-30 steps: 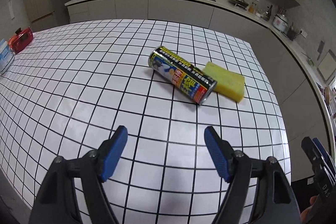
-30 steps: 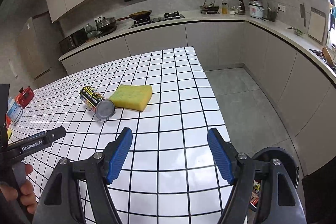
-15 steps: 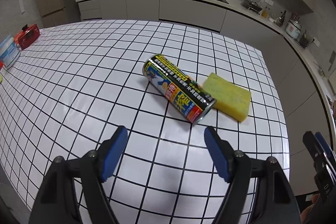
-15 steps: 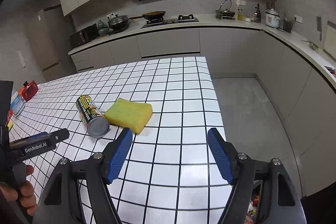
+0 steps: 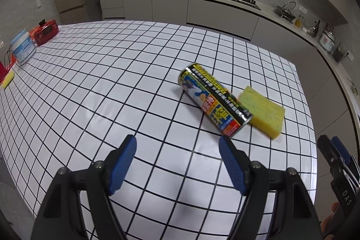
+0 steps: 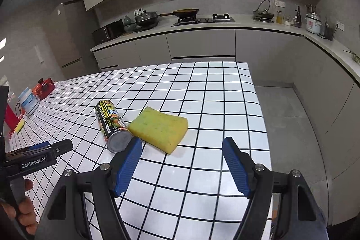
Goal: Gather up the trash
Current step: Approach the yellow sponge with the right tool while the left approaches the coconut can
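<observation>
1. Lying on its side on the white grid-patterned tabletop, toward the right edge: a printed drink can, one end touching a yellow sponge.
2. Seen from the right wrist view: the can with its silver end facing the camera, the sponge just beside it on the right, both resting flat on the tabletop.
3. Hovering short of the can: left gripper, blue fingers spread wide, nothing between them.
4. Hovering near the sponge: right gripper, blue fingers likewise spread apart and empty, the left fingertip overlapping the can's end in view; contact cannot be told.
5. Sitting at the far left edge of the tabletop: a red pot, a white tub beside it, and a second small yellow sponge.
6. Visible in the right wrist view at lower left: the left gripper held in a hand.
</observation>
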